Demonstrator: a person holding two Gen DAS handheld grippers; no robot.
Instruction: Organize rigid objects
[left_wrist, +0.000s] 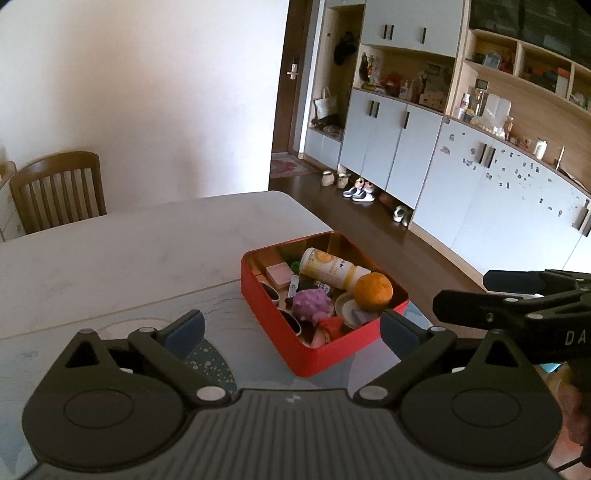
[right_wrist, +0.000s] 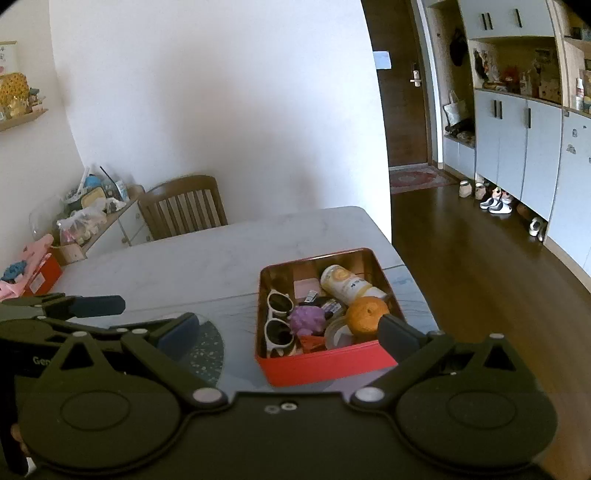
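Looking done: red tin (right_wrist: 325, 363) holds orange (right_wrist: 365, 314), bottle (right_wrist: 345, 284), sunglasses (right_wrist: 279, 317); both tongs released, empty.

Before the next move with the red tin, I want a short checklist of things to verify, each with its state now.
1. Left tongs open and empty: ok.
2. Right tongs open and empty: ok.
3. Red tin rests flat on the table: ok.
4. Orange, bottle, sunglasses and purple toy lie inside the tin: ok.
5. Nothing sticks out above the rim: cannot tell; the orange sits high.
6. No loose items left on the table near the tin: ok, only a round mat.
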